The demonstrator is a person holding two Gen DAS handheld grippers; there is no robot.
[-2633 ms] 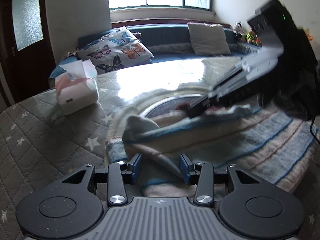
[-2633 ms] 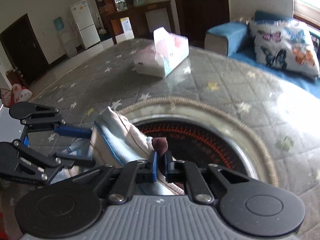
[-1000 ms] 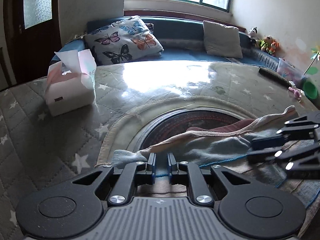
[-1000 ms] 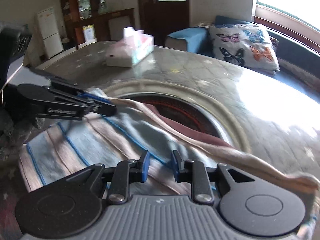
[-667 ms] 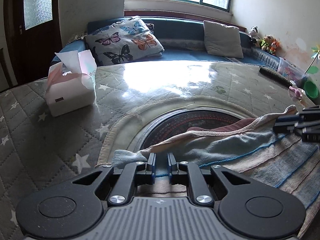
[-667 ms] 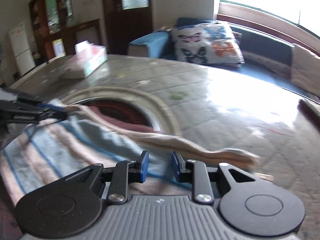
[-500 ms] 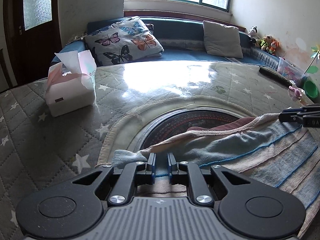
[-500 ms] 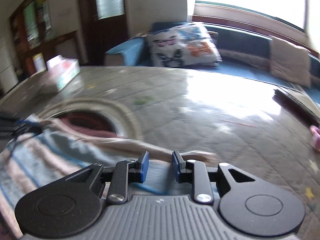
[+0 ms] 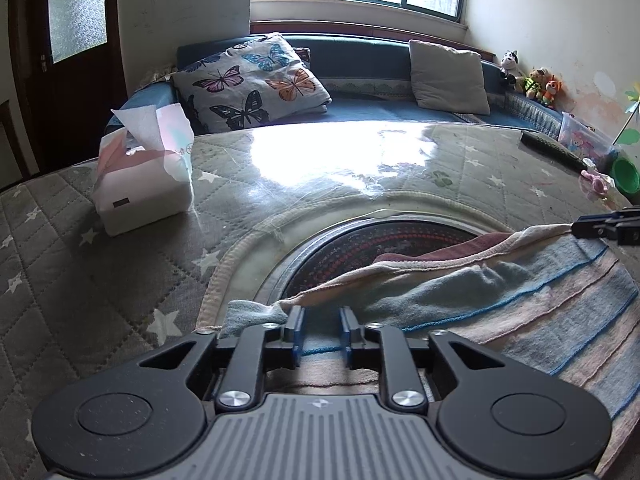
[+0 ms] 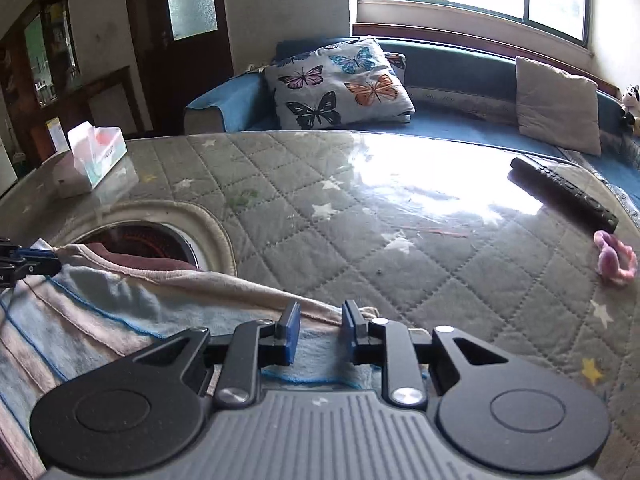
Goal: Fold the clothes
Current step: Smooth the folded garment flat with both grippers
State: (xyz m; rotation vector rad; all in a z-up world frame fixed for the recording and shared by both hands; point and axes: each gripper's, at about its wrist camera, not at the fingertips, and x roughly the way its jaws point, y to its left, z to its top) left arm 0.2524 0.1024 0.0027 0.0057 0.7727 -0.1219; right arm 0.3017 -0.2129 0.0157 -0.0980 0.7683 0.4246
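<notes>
The striped cloth (image 9: 500,304) lies spread on the quilted table (image 9: 100,280), long axis running between the 2 grippers. Left gripper (image 9: 321,330) has just been opening — jaws apart over its corner. Right gripper (image 10: 318,330) straddles the opposite corner, jaws slightly apart — not pinching.

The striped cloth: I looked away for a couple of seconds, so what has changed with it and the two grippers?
The striped cloth, bunched before, now lies spread across the table. The right gripper swung away from the left gripper, stretching the edge. The left jaws, pinched on the cloth earlier, have just been opening, cloth between them. The tissue box and remote stayed put.
</notes>
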